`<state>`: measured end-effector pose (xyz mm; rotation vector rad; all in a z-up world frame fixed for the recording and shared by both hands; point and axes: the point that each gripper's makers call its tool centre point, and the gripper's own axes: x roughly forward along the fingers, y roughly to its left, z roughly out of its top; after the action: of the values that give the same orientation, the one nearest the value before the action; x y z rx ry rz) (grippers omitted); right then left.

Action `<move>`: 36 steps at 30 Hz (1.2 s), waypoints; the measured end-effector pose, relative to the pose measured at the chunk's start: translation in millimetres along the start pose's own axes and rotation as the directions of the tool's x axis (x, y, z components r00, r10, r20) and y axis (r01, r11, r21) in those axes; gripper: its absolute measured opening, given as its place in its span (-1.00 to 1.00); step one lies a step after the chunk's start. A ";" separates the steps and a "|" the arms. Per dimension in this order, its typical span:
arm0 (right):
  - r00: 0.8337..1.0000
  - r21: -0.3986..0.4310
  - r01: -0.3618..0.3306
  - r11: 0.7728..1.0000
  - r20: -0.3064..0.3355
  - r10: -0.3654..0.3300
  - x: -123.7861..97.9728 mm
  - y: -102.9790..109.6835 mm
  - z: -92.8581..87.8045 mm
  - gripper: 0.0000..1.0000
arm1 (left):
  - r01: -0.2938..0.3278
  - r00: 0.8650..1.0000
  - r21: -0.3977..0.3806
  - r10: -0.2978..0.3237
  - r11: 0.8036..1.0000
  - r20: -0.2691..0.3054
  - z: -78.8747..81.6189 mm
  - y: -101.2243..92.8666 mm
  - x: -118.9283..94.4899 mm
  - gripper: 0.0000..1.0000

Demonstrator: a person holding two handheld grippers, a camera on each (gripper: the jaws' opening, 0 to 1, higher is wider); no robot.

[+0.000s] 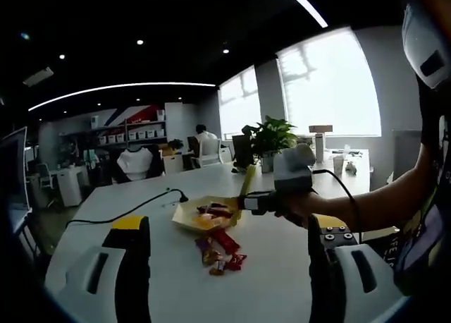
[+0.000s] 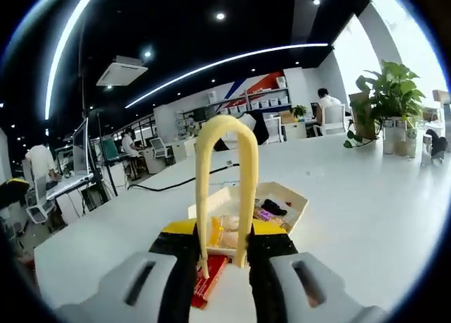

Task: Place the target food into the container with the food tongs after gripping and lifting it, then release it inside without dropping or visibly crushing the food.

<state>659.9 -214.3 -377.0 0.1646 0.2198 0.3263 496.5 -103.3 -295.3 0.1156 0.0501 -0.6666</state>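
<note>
Left hand-held gripper [image 1: 229,266] raised over the white bench [image 1: 282,281], jaws wide apart with nothing between them. Ahead of it in the left gripper view, a shallow yellow-white container [image 1: 184,218] with snack packets inside, and just in front of that a small loose heap of red and purple wrapped snacks [image 1: 220,250] on the bench; exact count of packets too small to tell. Further right in that view, a bare forearm [image 1: 373,203] reaching in level from the right edge, hand closed round the right hand-held gripper [image 1: 246,202]. Right hand-held gripper [image 2: 224,263] clamped on one pair of pale yellow food tongs [image 2: 224,189], long axis pointing away from the camera, looped bend farthest out, both tips [image 2: 243,259] back between the jaws. Beneath the tongs in the right gripper view, one red packet [image 2: 209,281] on the bench, and beyond it the container [image 2: 296,204], open side up
</note>
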 end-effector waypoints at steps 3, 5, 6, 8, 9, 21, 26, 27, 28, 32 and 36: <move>1.000 0.003 0.008 1.000 -0.008 -0.008 1.9 3.5 -6.6 -0.55 | 0.003 1.000 0.002 -0.003 1.000 0.000 0.0 0.0 -0.8 0.97; 1.000 -0.001 0.016 1.000 -0.008 -0.016 2.1 5.4 -9.7 -0.55 | 0.001 1.000 0.006 -0.001 1.000 0.001 0.3 1.1 -1.8 0.97; 1.000 0.036 0.010 0.999 -0.007 -0.009 2.4 9.2 -12.0 -0.55 | 0.002 1.000 0.004 -0.002 1.000 0.002 0.3 1.6 -2.3 0.96; 1.000 0.037 0.005 0.999 -0.013 -0.004 3.5 12.7 -16.0 -0.55 | -0.005 1.000 0.001 0.005 1.000 0.004 0.5 3.0 -3.3 0.96; 1.000 0.026 0.008 1.000 -0.019 -0.007 4.3 14.7 -18.3 -0.55 | -0.006 1.000 0.001 0.006 1.000 0.005 0.7 3.5 -4.0 0.96; 0.998 0.016 0.047 0.999 -0.038 -0.046 14.4 22.8 -32.0 -0.53 | -0.025 1.000 -0.014 0.025 1.000 0.003 -4.0 11.5 -11.2 0.96; 0.998 -0.037 0.057 0.998 -0.037 -0.058 15.2 27.1 -32.6 -0.52 | -0.028 1.000 -0.009 0.028 1.000 0.002 -3.9 15.5 -10.9 0.96; 0.998 -0.042 0.058 0.997 -0.037 -0.060 15.9 27.1 -32.2 -0.52 | -0.030 1.000 -0.010 0.030 1.000 0.003 -3.7 16.0 -10.8 0.96; 0.997 -0.050 0.062 0.997 -0.038 -0.064 16.4 26.8 -32.0 -0.52 | -0.032 0.999 -0.010 0.032 0.999 0.004 -3.4 16.5 -10.8 0.96; 0.996 -0.106 0.075 0.992 -0.047 -0.081 16.3 24.3 -32.1 -0.52 | -0.033 0.999 -0.014 0.033 0.999 0.005 -3.7 16.2 -10.3 0.96; 0.996 -0.093 0.075 0.993 -0.040 -0.079 14.5 23.6 -34.9 -0.51 | -0.035 0.999 -0.020 0.035 0.999 -0.001 -6.6 15.9 -10.5 0.95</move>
<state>657.8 -183.1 -408.8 0.0589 0.2528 0.2629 497.9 -83.6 -299.5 0.0976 0.0549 -0.6310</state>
